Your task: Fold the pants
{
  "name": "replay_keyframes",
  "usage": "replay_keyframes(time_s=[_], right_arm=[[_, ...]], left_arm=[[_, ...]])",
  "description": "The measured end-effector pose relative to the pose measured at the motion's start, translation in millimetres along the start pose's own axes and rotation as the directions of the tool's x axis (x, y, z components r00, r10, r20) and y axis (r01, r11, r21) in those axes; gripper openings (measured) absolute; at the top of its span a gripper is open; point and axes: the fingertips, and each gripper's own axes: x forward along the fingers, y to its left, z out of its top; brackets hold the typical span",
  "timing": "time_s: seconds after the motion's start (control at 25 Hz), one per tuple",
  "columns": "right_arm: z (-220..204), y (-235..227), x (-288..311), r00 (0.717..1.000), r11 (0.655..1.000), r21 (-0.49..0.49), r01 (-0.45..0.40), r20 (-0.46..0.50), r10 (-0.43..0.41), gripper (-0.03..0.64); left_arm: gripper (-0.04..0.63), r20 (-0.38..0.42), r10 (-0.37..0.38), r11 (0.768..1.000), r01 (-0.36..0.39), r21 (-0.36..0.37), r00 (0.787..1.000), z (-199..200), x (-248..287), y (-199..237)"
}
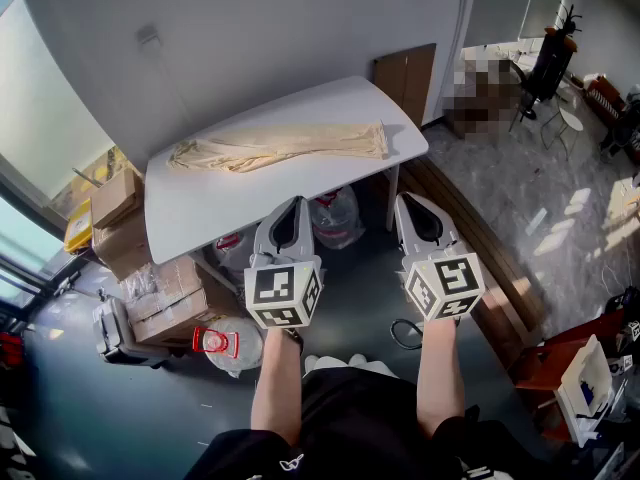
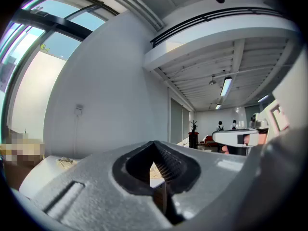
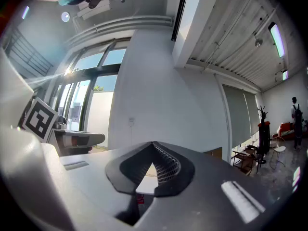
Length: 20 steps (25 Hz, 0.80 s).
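Beige pants (image 1: 280, 146) lie stretched out lengthwise along the far side of a white table (image 1: 220, 203), their waist end bunched at the left. My left gripper (image 1: 293, 204) and right gripper (image 1: 412, 200) hover side by side in front of the table's near edge, pointing level at it, well short of the pants. Both are shut with nothing between the jaws. In the left gripper view the gripper (image 2: 159, 173) has its jaws closed, and a bit of the pants (image 2: 65, 163) shows on the table at far left. The right gripper (image 3: 154, 170) looks the same in its own view.
Under the table are clear plastic bags (image 1: 335, 216) and cardboard boxes (image 1: 165, 298); more boxes (image 1: 112, 203) stand at its left end. A red-topped item (image 1: 213, 342) lies on the floor near my left arm. A wooden board (image 1: 405, 80) leans on the wall behind the table. Chairs and furniture (image 1: 550, 63) stand far right.
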Motion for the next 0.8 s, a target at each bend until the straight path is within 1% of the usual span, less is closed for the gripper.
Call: replay_keyframes(time_s=[0.24, 0.36, 0.44, 0.56, 0.8], right_arm=[[-2, -10, -1, 1.0, 1.0, -0.002, 0.002, -0.003, -0.002, 0.003], [-2, -14, 2, 1.0, 1.0, 0.03, -0.002, 0.023, 0.001, 0.003], [-1, -16, 6, 0.999, 0.999, 0.044, -0.013, 0.034, 0.011, 0.005], [-2, -20, 11, 0.999, 0.999, 0.035, -0.028, 0.031, 0.027, 0.005], [-2, -29, 16, 0.997, 0.997, 0.053, -0.061, 0.051, 0.058, 0.005]], left_arm=[[0.003, -0.014, 0.005, 1.0, -0.006, -0.018, 1.0, -5, 3, -4], [0.003, -0.02, 0.013, 1.0, -0.013, -0.02, 1.0, -8, 6, -3], [0.003, -0.012, 0.032, 0.999, -0.033, -0.023, 0.999, -6, 7, 1], [0.003, 0.004, 0.065, 0.998, -0.065, -0.026, 0.998, -4, 9, 6], [0.003, 0.014, 0.121, 0.992, -0.121, -0.026, 0.993, -5, 5, 16]])
